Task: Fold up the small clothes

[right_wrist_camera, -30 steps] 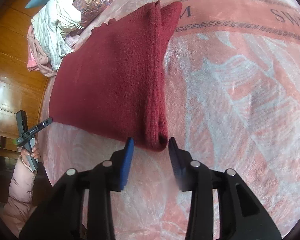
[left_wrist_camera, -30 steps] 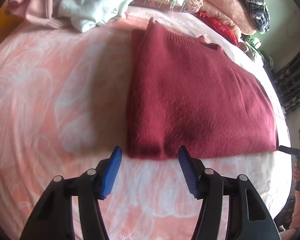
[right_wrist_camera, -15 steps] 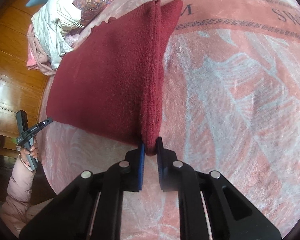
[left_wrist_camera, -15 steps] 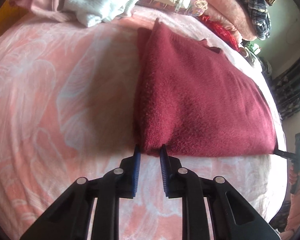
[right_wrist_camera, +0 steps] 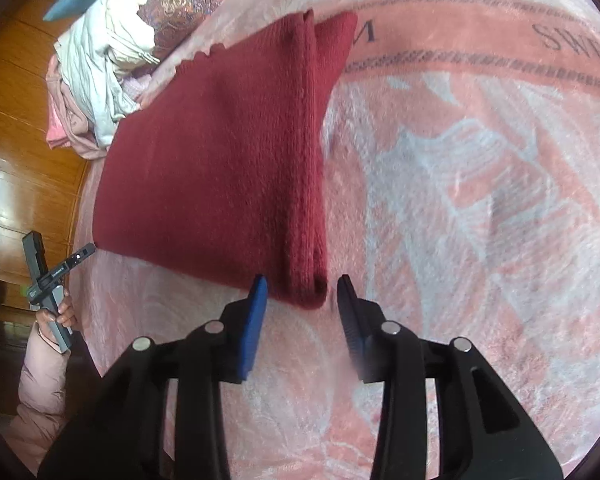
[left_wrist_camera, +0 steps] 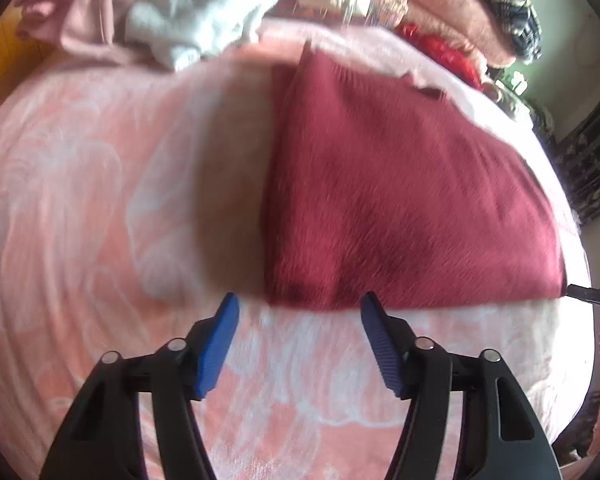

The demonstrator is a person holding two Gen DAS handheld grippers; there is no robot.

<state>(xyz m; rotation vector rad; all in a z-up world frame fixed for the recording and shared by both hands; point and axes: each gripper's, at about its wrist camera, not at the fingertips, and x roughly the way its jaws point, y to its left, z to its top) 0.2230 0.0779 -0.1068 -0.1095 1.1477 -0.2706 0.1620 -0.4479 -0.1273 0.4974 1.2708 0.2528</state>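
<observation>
Pink blanket [left_wrist_camera: 100, 200]; sweater [left_wrist_camera: 400, 200] before parted gripper [left_wrist_camera: 300, 312]

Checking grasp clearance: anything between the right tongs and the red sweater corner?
Nothing: in the right wrist view the open right tongs flank the red sweater corner, with only bare pink blanket beneath.

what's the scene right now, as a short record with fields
garment: dark red sweater, folded, lying flat
surface: pink patterned blanket
left gripper: open, just short of the sweater's near edge, holding nothing
right gripper: open, fingers either side of the sweater's near corner, not closed on it
background: pile of unfolded clothes beyond the sweater
floor: wood, seen past the blanket's edge in the right wrist view
image quality: left wrist view blurred
</observation>
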